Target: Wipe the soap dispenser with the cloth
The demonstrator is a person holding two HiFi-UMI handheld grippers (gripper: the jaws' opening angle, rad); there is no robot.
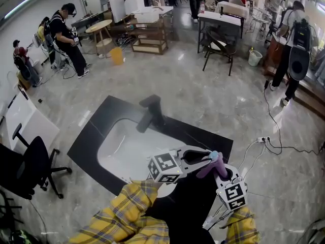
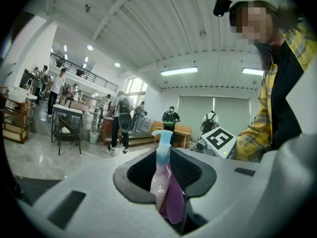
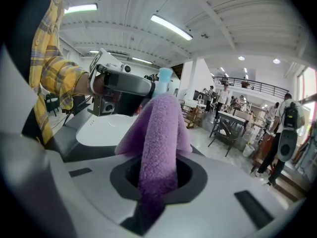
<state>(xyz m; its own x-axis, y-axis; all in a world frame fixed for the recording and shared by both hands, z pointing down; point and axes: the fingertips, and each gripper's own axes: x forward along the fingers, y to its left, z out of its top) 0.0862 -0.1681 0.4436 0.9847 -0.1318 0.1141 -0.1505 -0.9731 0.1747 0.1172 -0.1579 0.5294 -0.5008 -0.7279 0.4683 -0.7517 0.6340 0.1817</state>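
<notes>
Above the tabletop [image 1: 87, 141]: left claw [image 2: 166, 182] clamps soap dispenser [image 2: 162, 148]; right claw [image 3: 157, 192] pinches cloth [image 3: 159, 133] (best pressed flat, dispenser braced).

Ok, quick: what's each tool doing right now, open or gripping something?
Left tool: closed on the soap dispenser.
Right tool: closed on the purple cloth.

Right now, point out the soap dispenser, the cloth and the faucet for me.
soap dispenser [image 2: 158, 182], left gripper view, on its pale body below the blue collar.
purple cloth [image 3: 158, 138], right gripper view, on its upright fold.
faucet [image 1: 152, 111], head view, on its black spout.
</notes>
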